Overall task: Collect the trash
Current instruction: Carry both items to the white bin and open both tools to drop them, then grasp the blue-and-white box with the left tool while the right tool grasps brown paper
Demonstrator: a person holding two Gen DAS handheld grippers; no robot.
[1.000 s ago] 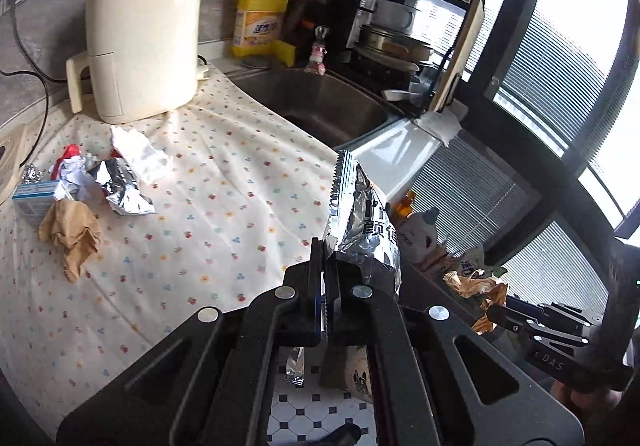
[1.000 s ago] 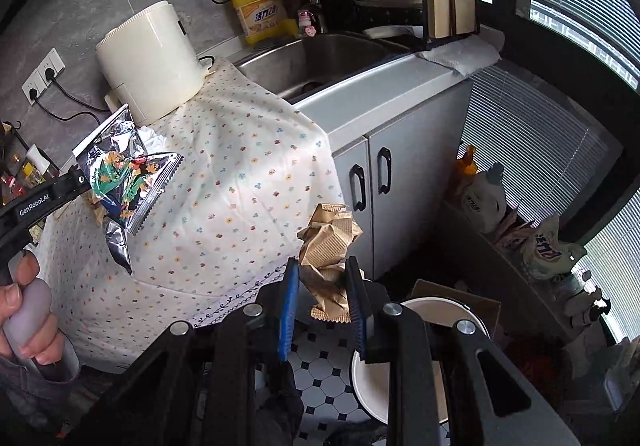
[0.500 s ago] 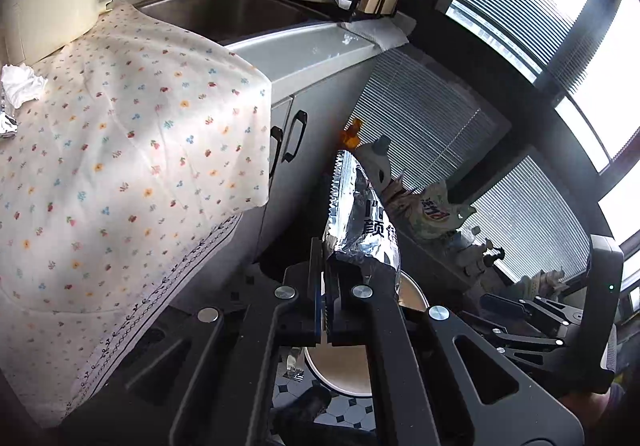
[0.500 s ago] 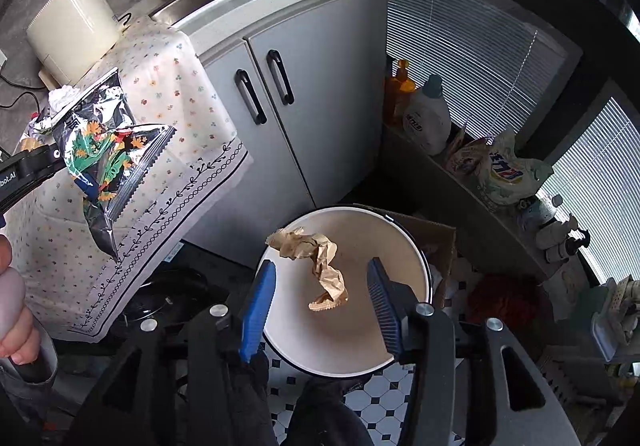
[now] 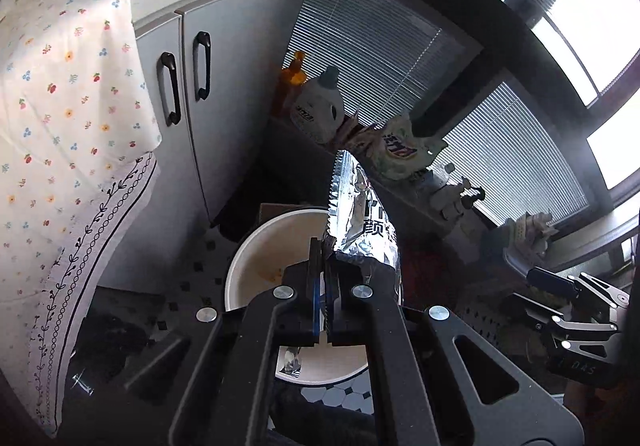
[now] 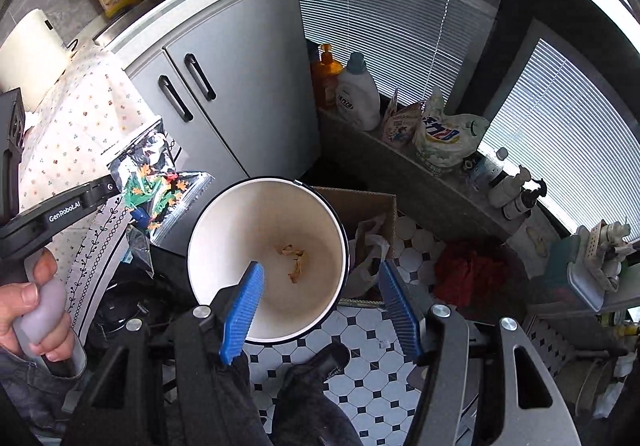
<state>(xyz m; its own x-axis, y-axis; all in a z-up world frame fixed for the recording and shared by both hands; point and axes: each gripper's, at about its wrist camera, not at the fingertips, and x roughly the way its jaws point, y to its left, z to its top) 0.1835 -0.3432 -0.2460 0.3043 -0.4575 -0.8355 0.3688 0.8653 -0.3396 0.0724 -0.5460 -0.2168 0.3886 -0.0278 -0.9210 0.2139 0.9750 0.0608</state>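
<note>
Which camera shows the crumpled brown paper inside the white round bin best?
The right wrist view: it looks straight down into the white round bin, showing the crumpled brown paper on its bottom. In the left wrist view, only a brown smudge shows beside the left gripper.

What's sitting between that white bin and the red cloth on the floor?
In the right wrist view, an open cardboard box holding a crumpled plastic bag sits between bin and red cloth.

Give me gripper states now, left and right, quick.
Left gripper: shut on the foil snack wrapper, above the white bin.
Right gripper: open, holding nothing, over the bin; brown paper scrap lies inside.
</note>
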